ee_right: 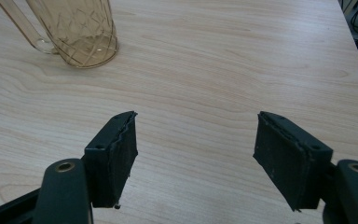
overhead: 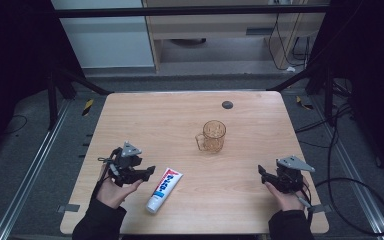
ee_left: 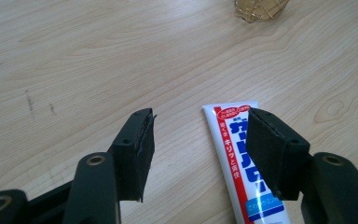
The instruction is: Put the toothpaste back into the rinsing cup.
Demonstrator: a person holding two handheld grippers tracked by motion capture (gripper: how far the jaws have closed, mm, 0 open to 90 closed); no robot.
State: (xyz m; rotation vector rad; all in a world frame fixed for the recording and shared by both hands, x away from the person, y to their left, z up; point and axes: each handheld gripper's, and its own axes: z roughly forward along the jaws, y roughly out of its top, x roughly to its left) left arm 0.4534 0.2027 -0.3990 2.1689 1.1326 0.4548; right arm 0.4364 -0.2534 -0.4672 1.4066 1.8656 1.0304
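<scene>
Both my grippers are wide open, holding nothing — toothpaste tube [ee_left: 240, 163] lies flat by my left gripper [overhead: 147, 172], partly under one jaw. Closing off-center could skid it toward the amber mug [overhead: 213, 135].

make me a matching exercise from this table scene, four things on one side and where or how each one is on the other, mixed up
Things:
1. toothpaste tube
2. amber glass mug
3. left tool
4. dark round spot

Places or states:
A. upright near the middle of the table
B. on the tabletop near the far edge
C. lying flat near the front edge
D. open, just beside the tube, nothing held

Pairs: 1-C, 2-A, 3-D, 4-B
</scene>
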